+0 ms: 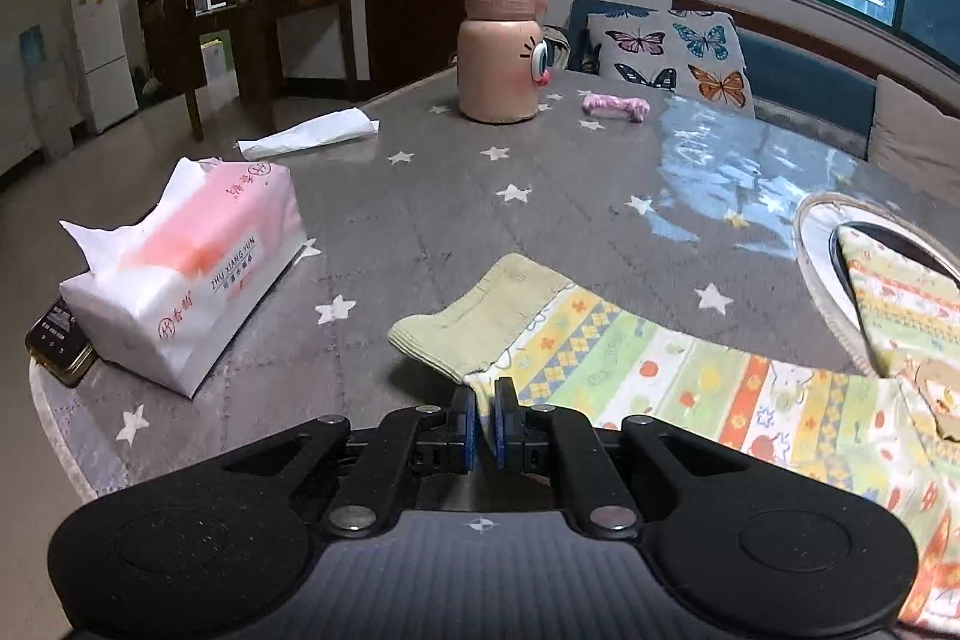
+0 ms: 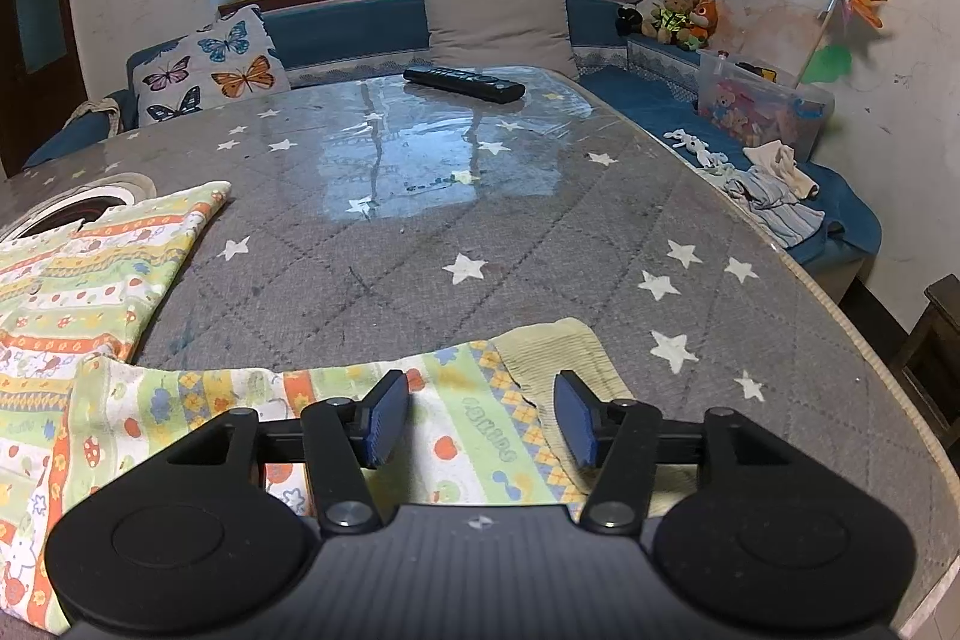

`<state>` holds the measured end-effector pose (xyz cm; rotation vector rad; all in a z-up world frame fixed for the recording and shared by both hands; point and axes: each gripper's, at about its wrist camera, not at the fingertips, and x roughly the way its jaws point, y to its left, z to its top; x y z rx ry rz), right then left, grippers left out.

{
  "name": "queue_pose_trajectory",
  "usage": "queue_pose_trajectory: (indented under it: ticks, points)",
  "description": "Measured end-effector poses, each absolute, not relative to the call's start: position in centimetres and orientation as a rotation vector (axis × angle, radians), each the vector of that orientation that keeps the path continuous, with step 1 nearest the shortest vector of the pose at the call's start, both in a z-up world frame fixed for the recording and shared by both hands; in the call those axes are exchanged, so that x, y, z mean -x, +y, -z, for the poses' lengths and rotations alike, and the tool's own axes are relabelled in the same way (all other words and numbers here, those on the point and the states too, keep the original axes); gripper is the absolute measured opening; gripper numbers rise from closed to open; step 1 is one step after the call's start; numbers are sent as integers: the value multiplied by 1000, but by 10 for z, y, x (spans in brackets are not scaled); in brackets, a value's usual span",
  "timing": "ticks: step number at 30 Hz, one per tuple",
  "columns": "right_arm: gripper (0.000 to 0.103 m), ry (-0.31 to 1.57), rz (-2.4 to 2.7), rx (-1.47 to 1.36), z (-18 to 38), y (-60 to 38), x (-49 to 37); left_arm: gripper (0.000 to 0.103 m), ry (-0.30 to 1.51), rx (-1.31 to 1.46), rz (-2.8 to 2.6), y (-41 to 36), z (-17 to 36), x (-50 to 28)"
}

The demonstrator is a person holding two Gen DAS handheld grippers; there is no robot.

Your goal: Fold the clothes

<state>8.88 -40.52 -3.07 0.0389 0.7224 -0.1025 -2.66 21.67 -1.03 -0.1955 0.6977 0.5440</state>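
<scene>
A child's patterned garment [image 1: 690, 382] in yellow, green and orange lies on the grey star-print table [image 1: 420, 208]. My left gripper [image 1: 486, 418] is shut on the near edge of one sleeve, just by its pale green ribbed cuff [image 1: 480, 316], which is lifted slightly. In the right wrist view the same garment [image 2: 108, 280] spreads to the left, and its other sleeve [image 2: 468, 412] with a green cuff [image 2: 558, 358] lies flat under my right gripper [image 2: 480, 421]. That gripper is open, its blue pads [image 2: 384, 415] astride the sleeve near the cuff.
On the left stand a tissue pack [image 1: 186, 268] with a phone [image 1: 60, 340] behind it, a loose tissue [image 1: 312, 133], a pink bottle [image 1: 501, 46] and a small pink toy [image 1: 618, 106]. A remote [image 2: 462, 82] lies at the far end. A round plate [image 1: 822, 244] sits under the garment.
</scene>
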Motion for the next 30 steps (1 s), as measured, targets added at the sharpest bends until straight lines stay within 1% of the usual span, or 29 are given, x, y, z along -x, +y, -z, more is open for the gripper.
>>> queue_pose_trajectory:
  ticks: [5,7,11,18,24,30]
  points:
    - [58,718,101,-38,32,-406,-93,12,702,162,-569,221,12,16]
    - [58,710,100,-33,33,-405,-96,17,705,144,-582,223,11,12]
    - [59,699,93,-26,34,-404,-106,32,704,124,-607,228,9,14]
    - [59,701,66,1,22,-395,-110,33,689,87,-548,210,-8,24]
    - [59,706,-126,33,7,-354,-95,33,675,13,-319,156,-20,16]
    - [59,708,-318,71,2,-301,-87,33,692,-17,-149,111,-16,-5]
